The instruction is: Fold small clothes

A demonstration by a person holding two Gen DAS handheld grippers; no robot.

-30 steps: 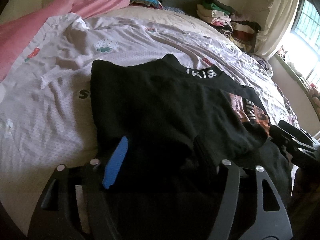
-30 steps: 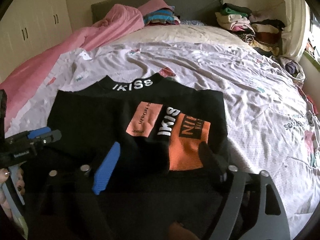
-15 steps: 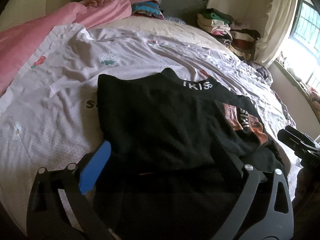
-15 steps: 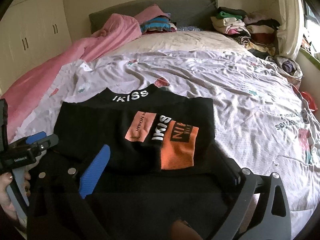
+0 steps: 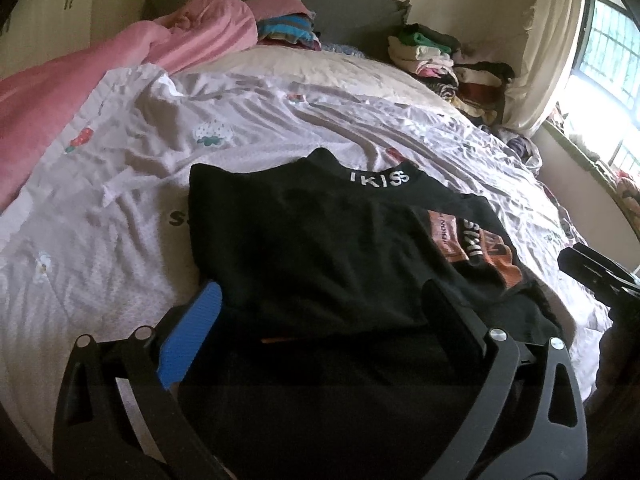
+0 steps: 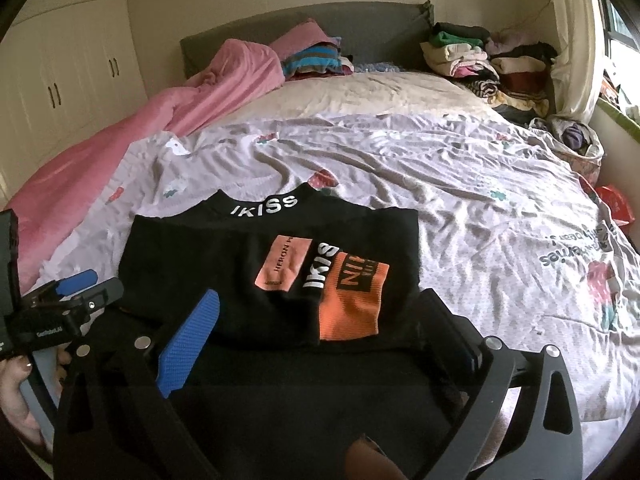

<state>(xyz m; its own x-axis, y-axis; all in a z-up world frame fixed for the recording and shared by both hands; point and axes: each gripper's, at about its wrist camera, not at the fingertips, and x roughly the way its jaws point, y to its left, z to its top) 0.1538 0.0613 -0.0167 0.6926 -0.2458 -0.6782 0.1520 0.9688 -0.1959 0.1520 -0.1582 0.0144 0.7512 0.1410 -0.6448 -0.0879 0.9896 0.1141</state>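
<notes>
A black top (image 5: 320, 248) with a white "IKISS" collar lies folded on the bed sheet (image 5: 120, 240). Its lower part is turned up, so the orange and pink patches (image 6: 352, 300) face up. My left gripper (image 5: 320, 320) hovers open over the near left part of the top, with nothing pressed between its fingers. My right gripper (image 6: 320, 312) hovers open over the near right part, just short of the orange patch. In the right wrist view the left gripper (image 6: 72, 300) shows at the left edge, held by a hand (image 6: 20, 400). The right gripper (image 5: 592, 272) shows at the right edge of the left wrist view.
A pink blanket (image 6: 160, 120) lies along the left side of the bed. Stacks of folded clothes (image 6: 480, 60) and a striped pile (image 6: 316, 60) sit by the grey headboard. A wardrobe (image 6: 72, 60) stands at the left, a window (image 5: 608, 48) at the right.
Both grippers have spread their jaws wider and drawn back and up from the black top. The top lies still on the sheet.
</notes>
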